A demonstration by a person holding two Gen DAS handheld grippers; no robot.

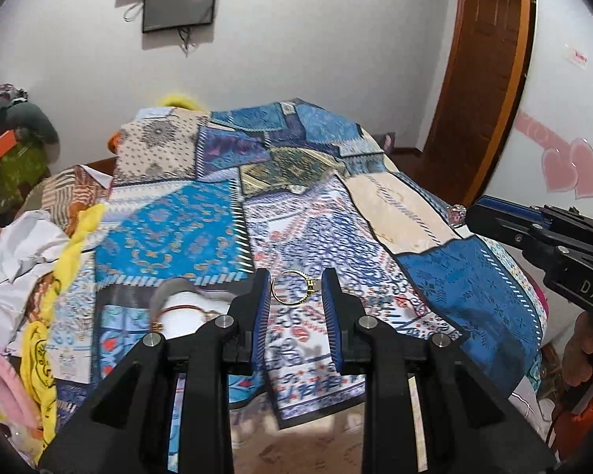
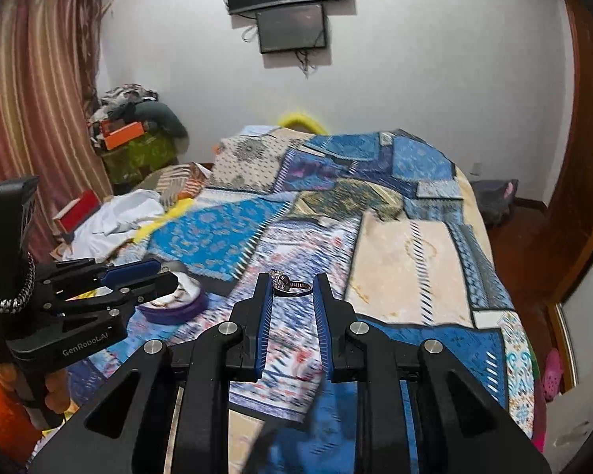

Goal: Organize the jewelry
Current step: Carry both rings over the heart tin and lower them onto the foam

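— Left wrist view first: what has the left gripper got?
— A gold ring sits between its blue-padded fingers, held at the tips above the patchwork bedspread. The jaws are partly closed, only as wide as the ring.
— And beside it?
— A round jewelry dish with a white inside lies on the bed just left of the fingers; a thin bracelet rests in it.
— The right gripper?
— Same posture. A silver ring with a clustered stone top is pinched between its fingertips, jaws narrowed to its width.
— Where are the two relative to each other?
— Apart: from the right wrist view the left gripper hangs far left, over the purple-rimmed dish.
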